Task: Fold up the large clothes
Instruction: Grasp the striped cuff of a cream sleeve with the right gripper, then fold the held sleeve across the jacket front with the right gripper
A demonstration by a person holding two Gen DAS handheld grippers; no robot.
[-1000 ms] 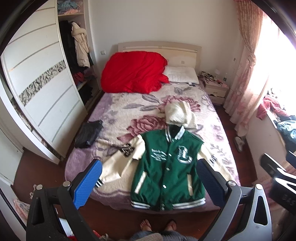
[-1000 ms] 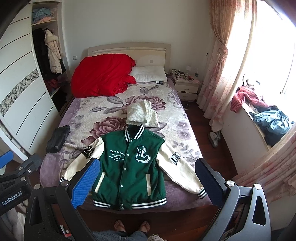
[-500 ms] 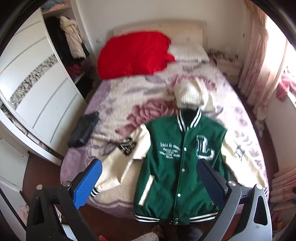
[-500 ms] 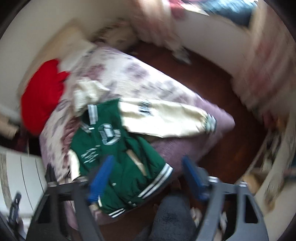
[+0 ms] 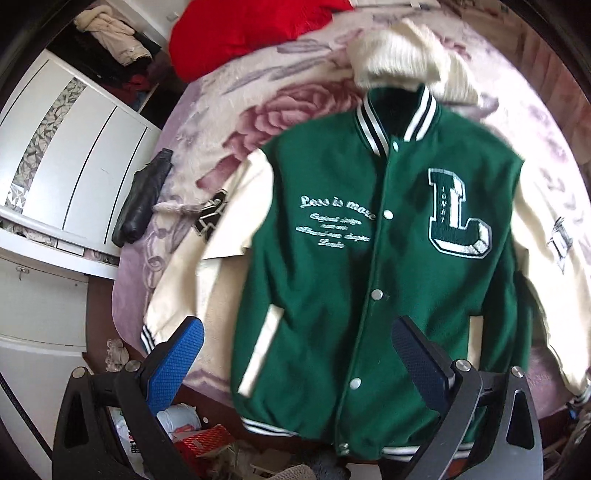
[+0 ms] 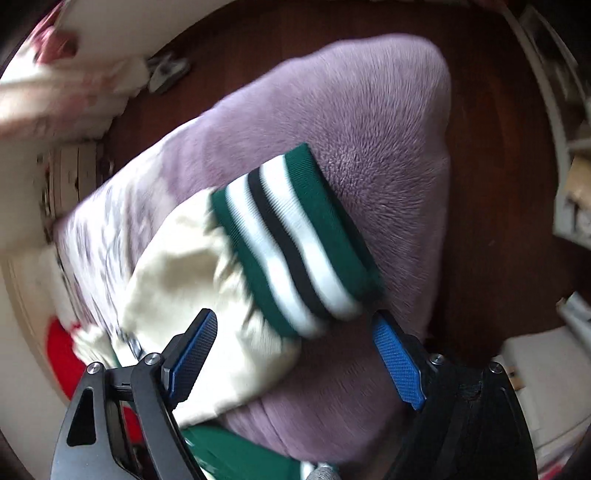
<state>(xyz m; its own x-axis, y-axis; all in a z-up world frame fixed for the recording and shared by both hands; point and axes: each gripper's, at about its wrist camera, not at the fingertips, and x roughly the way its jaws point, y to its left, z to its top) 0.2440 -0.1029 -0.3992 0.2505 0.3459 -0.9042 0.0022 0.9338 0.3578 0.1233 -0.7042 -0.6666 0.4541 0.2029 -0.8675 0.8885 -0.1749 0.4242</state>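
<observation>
- Left wrist view: your left gripper (image 5: 295,354) hangs over the foot of the bed (image 5: 207,122), pointing steeply down, its two blue pads spread wide with nothing clamped between them.
- Under it lies the green jacket (image 5: 369,258), front up and snapped shut, its collar toward the head of the bed and its striped hem at the near edge of the mattress.
- The jacket's cream sleeves (image 5: 207,280) spread out to either side on the flowered blanket.
- A cream knitted garment (image 5: 402,59) lies just beyond the collar, touching it.
- A red quilt (image 5: 251,29) is bunched at the far end of the bed, and a small black garment (image 5: 142,205) lies near the bed's left edge, beside the white wardrobe (image 5: 62,155).
- Right wrist view: your right gripper (image 6: 295,354) is tipped down over a corner of the bed, where the blanket is plain purple.
- Its jaws are opening and stand wide.
- The striped cuff (image 6: 291,240) of a cream jacket sleeve lies on the blanket right ahead of the pads; the pads do not press on it.
- This view is blurred, so fine detail is lost.
</observation>
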